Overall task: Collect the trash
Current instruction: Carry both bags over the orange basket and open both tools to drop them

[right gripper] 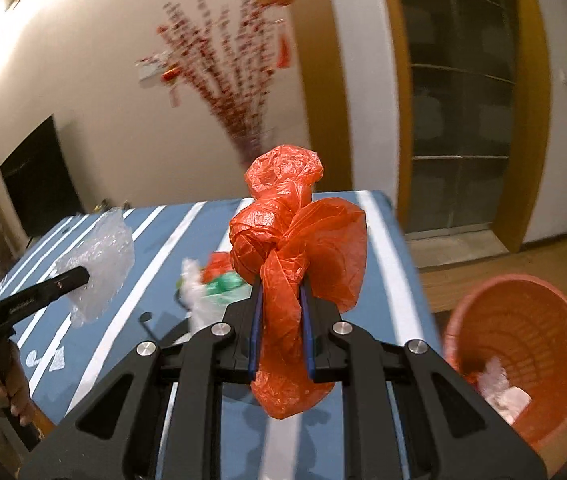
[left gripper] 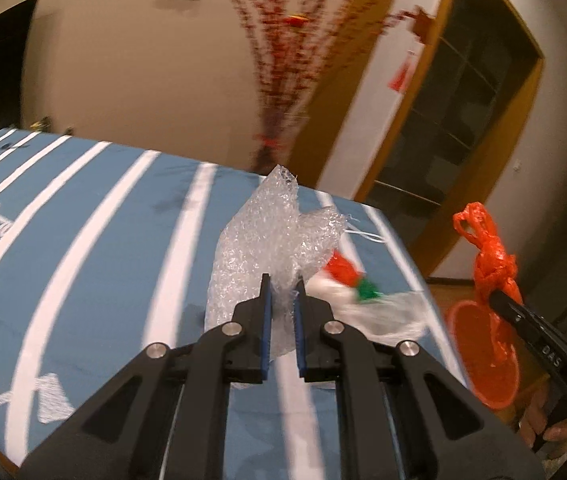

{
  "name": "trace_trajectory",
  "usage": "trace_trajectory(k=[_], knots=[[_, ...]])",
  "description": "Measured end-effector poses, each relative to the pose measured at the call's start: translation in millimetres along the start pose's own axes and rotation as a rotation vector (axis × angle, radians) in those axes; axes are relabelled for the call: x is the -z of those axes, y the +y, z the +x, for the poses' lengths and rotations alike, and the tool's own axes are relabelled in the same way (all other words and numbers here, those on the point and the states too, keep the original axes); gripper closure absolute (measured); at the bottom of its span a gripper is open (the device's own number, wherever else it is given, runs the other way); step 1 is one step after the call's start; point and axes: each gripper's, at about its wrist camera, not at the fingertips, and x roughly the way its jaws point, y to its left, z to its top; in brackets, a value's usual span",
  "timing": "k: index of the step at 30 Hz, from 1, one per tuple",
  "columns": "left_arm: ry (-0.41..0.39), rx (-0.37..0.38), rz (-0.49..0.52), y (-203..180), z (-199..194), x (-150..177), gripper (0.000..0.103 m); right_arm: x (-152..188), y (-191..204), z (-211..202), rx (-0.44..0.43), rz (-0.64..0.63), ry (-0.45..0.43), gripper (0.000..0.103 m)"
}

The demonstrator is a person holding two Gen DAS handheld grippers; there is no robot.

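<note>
Orange plastic forms the one container in sight — a slatted bin (right gripper: 523,352) on the wooden floor off the right edge of the table (right gripper: 375,248), holding a few pale crumpled scraps (right gripper: 503,388) at its bottom; the right wrist view shows its inside clearly.

Counted from the left: one wad of clear bubble wrap (left gripper: 267,248), one loose heap of wrappers (right gripper: 211,284) — white, red and green, too blurred to separate — and one knotted orange bag (right gripper: 295,248).

Left gripper (left gripper: 282,284) has its blue-padded jaws pinched on the lower part of the bubble wrap, which rises ahead of the fingertips and is lifted off the striped blue cloth in the right wrist view.

Wrappers lie on the cloth between the two tools, just right of the left gripper's fingertips, touching neither.

Right gripper (right gripper: 281,288) is clamped on the bag; the knot bulges above the fingertips and a tail hangs below the jaws, left of the bin.
</note>
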Motion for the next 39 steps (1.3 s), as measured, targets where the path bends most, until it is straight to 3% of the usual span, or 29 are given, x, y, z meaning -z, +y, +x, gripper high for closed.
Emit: trace_trajectory(k=[12,24,33,39], knots=[[0.058,0.206,0.094,-118,18,19,0.092,9,-77,-38,0.128,0.108,-0.045,0.087],[0.168,0.374,0.164,-226,58,51,0.092,22,-165,-61,0.248,0.231,-0.061,0.087],[0.242,0.451,0.213,-280,90,74,0.092,32,-209,-61,0.3,0.299,-0.056,0.087],[0.279,0.461,0.227,-303,113,85,0.09,36,-226,-50,0.31,0.334,-0.034,0.085]])
